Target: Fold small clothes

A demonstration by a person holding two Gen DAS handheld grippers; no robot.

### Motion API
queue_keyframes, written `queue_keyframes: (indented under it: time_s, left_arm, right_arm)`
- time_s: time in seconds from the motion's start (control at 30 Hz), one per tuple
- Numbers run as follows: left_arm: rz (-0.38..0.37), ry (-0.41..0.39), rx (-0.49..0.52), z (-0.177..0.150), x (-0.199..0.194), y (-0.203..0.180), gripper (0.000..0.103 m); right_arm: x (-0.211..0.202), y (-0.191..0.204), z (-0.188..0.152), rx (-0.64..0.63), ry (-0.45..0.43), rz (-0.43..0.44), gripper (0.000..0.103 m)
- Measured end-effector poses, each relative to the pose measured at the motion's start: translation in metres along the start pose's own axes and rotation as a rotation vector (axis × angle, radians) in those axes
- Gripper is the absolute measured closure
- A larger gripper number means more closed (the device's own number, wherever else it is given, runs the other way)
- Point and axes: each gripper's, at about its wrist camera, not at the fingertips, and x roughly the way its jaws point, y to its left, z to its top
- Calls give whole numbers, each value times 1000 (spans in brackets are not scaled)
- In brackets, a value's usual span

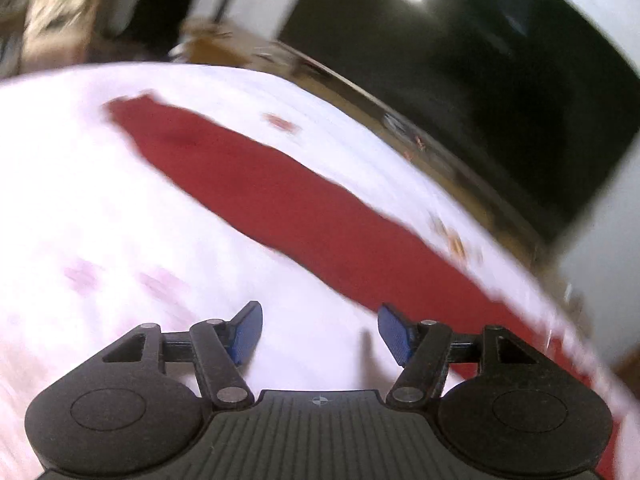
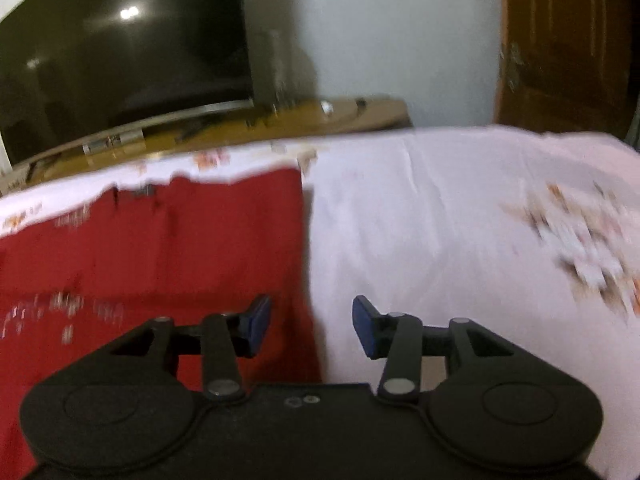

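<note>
Red cloth lies flat on the bed, running rightward; my right hand-held gripper straddles its edge, nearer; left hand-held gripper beside it; both open, empty.

We see both pictures smeared by motion blur. In the left wrist view the white sheet glows so bright that its folds wash out, and the red cloth has soft, streaky edges. The dark TV shows a small bright spot of lamp glare in both views. A soft shadow sits on the wall beside the TV. Straight lines bend near the edges. The black gripper parts up close look sharp.
</note>
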Motion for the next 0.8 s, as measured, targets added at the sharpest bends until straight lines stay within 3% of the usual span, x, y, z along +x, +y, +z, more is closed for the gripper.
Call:
queue_keyframes:
  time_s: [0.2, 0.37, 0.43, 0.5, 0.57, 0.67, 0.8]
  left_arm:
    - [-66, -21, -278, 45, 23, 73, 53]
    - [-130, -33, -424, 63, 46, 105, 54]
    - [-129, -29, -422, 70, 53, 105, 54]
    - [-107, -23, -408, 75, 60, 100, 65]
    - [-79, -2, -408, 76, 64, 104, 93]
    - [-84, 8, -391, 76, 59, 109, 98]
    - [-127, -39, -268, 94, 60, 83, 98]
  right_arm:
    - [-31, 27, -17, 62, 31, -21, 58]
    - [-41, 61, -9, 58, 19, -13, 58]
    - [-48, 69, -7, 53, 11, -7, 58]
    - [-50, 77, -5, 51, 6, -9, 57]
    - [-52, 83, -3, 55, 14, -14, 57]
    - [-56, 90, 5, 67, 34, -23, 57]
    - [-64, 100, 13, 21, 13, -28, 57]
